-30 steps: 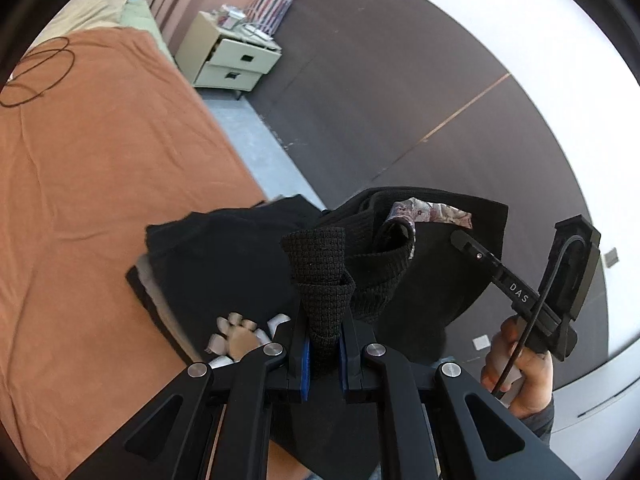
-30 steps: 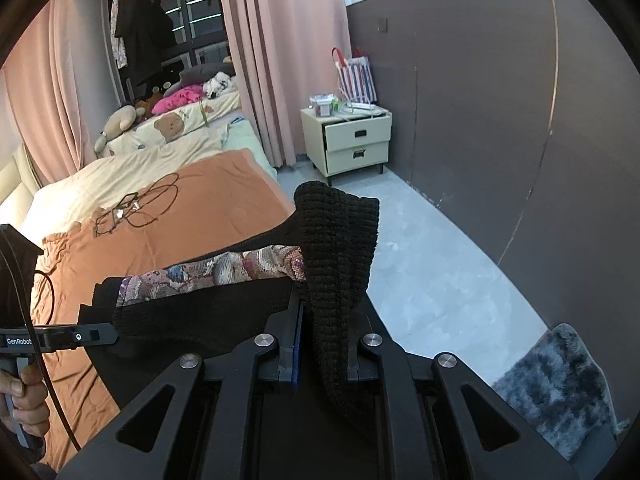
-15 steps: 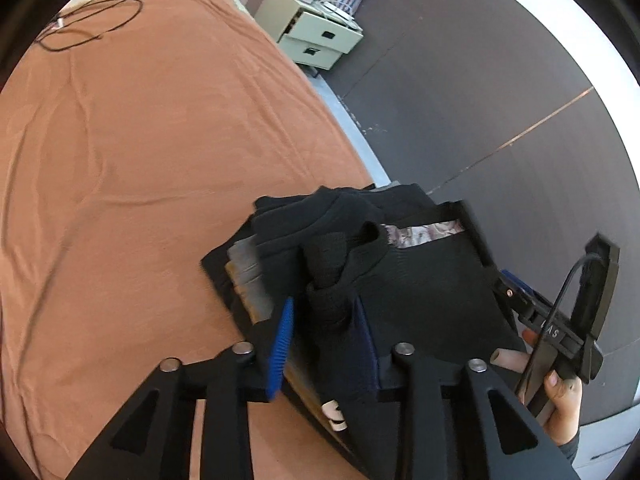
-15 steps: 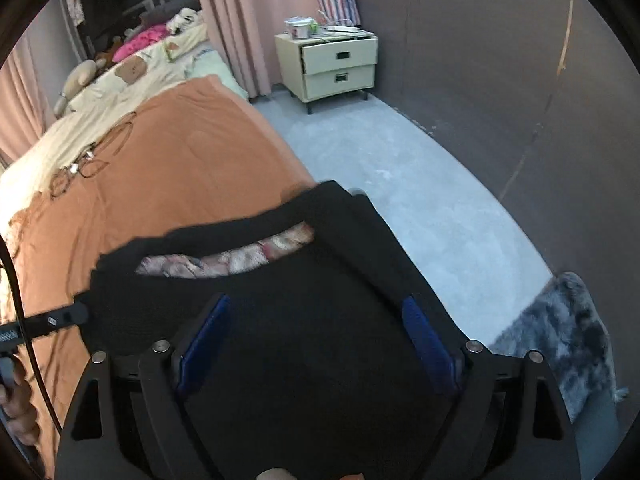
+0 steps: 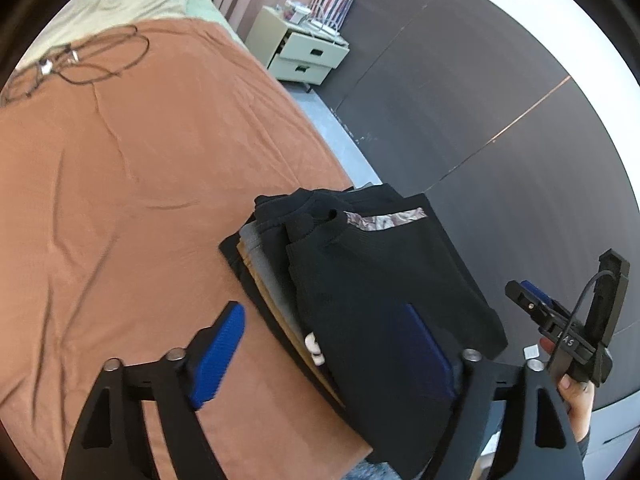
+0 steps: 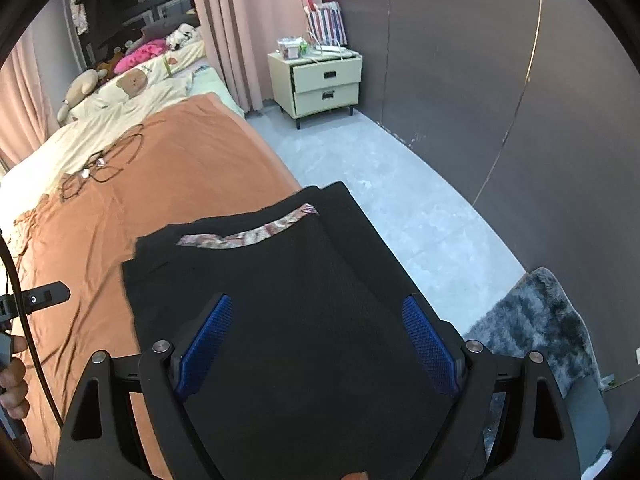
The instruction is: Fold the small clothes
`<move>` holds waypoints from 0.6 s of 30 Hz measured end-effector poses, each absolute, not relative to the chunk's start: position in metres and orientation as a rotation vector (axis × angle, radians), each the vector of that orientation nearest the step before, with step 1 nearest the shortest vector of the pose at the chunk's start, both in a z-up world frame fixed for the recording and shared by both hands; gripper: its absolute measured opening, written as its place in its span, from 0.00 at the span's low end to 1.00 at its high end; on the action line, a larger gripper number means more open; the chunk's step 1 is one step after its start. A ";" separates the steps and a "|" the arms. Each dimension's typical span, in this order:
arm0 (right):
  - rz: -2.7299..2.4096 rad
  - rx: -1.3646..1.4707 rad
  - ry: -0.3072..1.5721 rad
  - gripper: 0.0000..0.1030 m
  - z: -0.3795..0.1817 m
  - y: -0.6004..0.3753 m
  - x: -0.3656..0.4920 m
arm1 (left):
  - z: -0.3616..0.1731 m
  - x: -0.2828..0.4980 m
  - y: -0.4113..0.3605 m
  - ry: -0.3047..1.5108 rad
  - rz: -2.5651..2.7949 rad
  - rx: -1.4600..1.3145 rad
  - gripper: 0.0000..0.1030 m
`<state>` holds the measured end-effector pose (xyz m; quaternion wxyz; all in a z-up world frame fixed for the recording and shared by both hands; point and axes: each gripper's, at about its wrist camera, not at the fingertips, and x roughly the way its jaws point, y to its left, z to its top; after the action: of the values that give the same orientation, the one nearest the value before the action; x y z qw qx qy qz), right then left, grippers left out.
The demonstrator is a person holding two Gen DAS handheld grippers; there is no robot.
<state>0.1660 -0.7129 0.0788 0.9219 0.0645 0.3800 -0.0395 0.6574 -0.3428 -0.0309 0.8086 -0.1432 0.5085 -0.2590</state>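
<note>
Writing: on the right gripper [image 5: 560,328] as the left camera sees it, a few white letters show, the last two reading "AS"; the rest is hidden by a cable. No other writing can be made out.
Black sweater: one black sweater [image 6: 256,288] with a patterned strip at its collar lies flat on top of a pile of folded clothes [image 5: 264,256], at the near right edge of the bed [image 5: 120,184].
Pile: below the sweater, edges of several layers show, black, grey and tan; the exact count cannot be told.
Left gripper: the left gripper [image 5: 320,344] has its two blue-padded fingers spread and still widening; one finger is over the orange bedcover to the left of the pile, the other is over the sweater. Nothing is pinched.
Right gripper: its two blue-padded fingers [image 6: 428,344] stand wide apart over the near part of the sweater, gripping nothing. Whether the pads touch the cloth cannot be told.
Hands: one hand [image 5: 576,400] holds the right gripper's handle; another hand [image 6: 14,384] shows at the left edge of the right camera's view.
Bed: one orange cover, with cream bedding and soft toys at the far end.
Cable: a dark looped cable [image 6: 104,164] lies on the far part of the bed.
Nightstand: one cream nightstand [image 6: 324,80] with two drawers stands far right, by the dark wall.
Bag: one striped bag [image 6: 326,26] sits on the nightstand.
Rug: one grey shaggy rug [image 6: 532,324] lies on the floor at near right.
</note>
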 end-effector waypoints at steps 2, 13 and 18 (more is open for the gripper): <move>-0.075 0.135 0.767 0.84 0.079 -0.706 0.146 | -0.017 0.644 -0.337 1.070 -0.555 -0.288 0.88; -0.147 0.086 0.734 0.88 0.119 -0.673 0.062 | 0.052 0.571 -0.306 0.956 -0.555 -0.207 1.00; -0.133 0.073 0.684 0.88 0.146 -0.662 0.009 | 0.081 0.533 -0.293 0.914 -0.557 -0.200 1.00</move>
<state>0.0092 -0.6616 0.1461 0.9393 0.0358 0.3349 -0.0651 0.5329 -0.2928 0.0810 0.8554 -0.0950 0.4348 -0.2649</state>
